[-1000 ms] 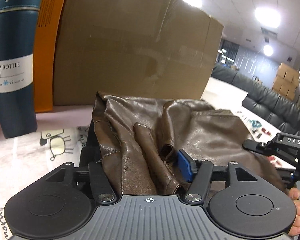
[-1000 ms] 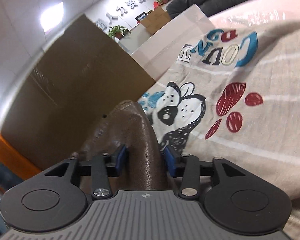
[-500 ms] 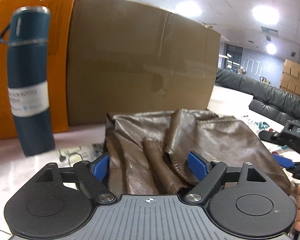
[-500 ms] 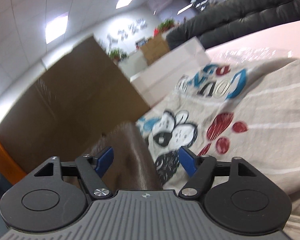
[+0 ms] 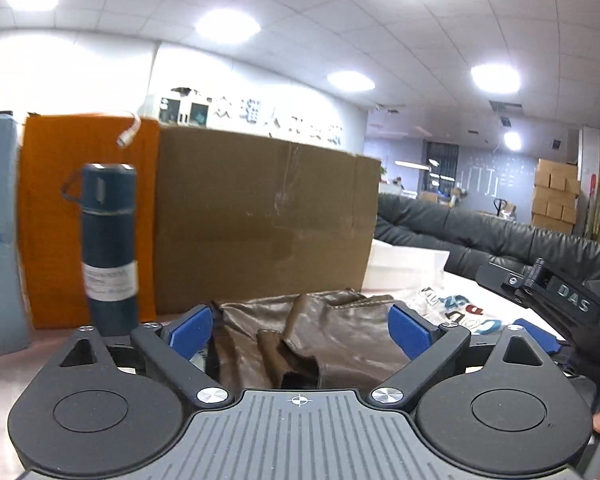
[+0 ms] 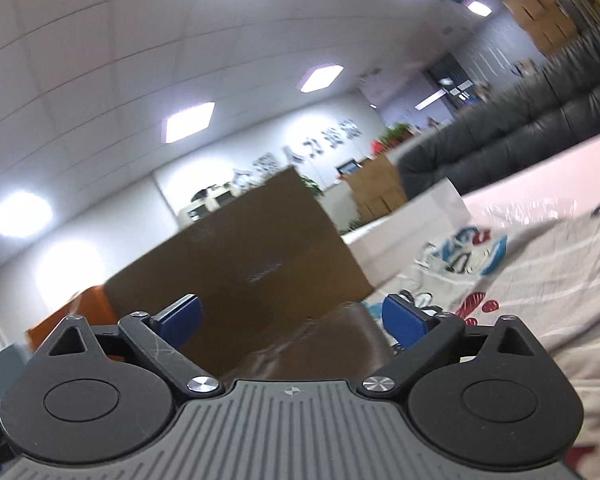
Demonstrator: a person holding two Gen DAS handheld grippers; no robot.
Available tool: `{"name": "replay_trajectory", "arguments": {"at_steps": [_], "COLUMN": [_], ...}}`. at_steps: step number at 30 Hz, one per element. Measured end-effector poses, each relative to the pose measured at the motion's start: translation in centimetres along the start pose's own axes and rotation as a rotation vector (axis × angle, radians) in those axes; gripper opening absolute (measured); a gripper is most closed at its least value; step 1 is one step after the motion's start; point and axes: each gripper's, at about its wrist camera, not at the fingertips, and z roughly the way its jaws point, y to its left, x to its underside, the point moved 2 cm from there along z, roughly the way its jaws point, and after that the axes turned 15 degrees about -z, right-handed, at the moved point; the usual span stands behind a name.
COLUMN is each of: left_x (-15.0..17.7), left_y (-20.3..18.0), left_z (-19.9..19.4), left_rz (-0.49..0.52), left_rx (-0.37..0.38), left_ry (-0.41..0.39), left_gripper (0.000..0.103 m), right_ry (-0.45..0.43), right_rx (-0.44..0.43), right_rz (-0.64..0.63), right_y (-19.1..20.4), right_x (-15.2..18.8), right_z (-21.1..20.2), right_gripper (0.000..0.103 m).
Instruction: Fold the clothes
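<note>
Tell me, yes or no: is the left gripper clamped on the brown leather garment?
No. The left gripper stands wide open, its blue pads apart, with the brown leather garment lying loose on the table beyond.

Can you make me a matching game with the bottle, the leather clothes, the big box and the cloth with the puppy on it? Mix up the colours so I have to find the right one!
Things:
1. bottle
2. leather garment
3. big cardboard box
4. puppy cloth

Colours:
A. light grey-beige with pale stripes
B. dark blue with a white label
C. plain tan brown, taped on top
D. shiny dark brown

Pairs: 1-B, 2-D, 3-C, 4-A
</note>
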Motion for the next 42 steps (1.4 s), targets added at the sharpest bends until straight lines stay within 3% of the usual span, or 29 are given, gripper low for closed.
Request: {"name": "replay_trajectory", "arguments": {"at_steps": [6, 9, 13, 18, 22, 33, 37, 42], "left_x": [0.7, 1.8, 2.6, 2.9, 3.6, 4.4, 4.3, 4.0], "left_y": [0.6, 2.5, 4.2, 4.2, 4.8, 6.5, 7.0, 7.2], "left_z": [-4.5, -5.8, -5.7, -4.5, -2.7, -0.4, -0.5, -1.2], "left_rz": [0.017, 0.019, 0.133, 0.212, 0.198, 0.144, 0.138, 0.110], "left_rx": [0.026, 0.007, -0.004, -0.055, -0.048, -0.136, -0.190, -0.189], "left_ry": [0.000, 0.000, 0.011, -0.014, 0.052, 0.066, 0.030, -0.029], "left_gripper": [0.103, 0.103, 0.103, 0.103, 0.103, 0.103, 0.103, 0.103], "right_ry": [-0.003, 0.002, 0.085, 0.147, 0.164, 0.183, 0.174, 0.170], "right_rx": [-0.031, 0.003, 0.191, 0.260, 0.357, 0.376, 0.406, 0.419], "right_rz": [-0.147, -0.201, -0.277, -0.339, -0.382, -0.424, -0.416, -0.444], "right_y": [4.5, 6.8, 9.2, 10.5, 11.2, 11.3, 10.7, 10.6], "right_x": [-0.2, 0.5, 2.4, 4.8, 5.4, 6.6, 6.7, 7.0], "right_z": [-6.1, -7.7, -7.3, -6.1, -5.1, -3.7, -3.8, -3.7], "right_gripper": [0.103, 0.103, 0.103, 0.103, 0.103, 0.103, 0.103, 0.103]}}
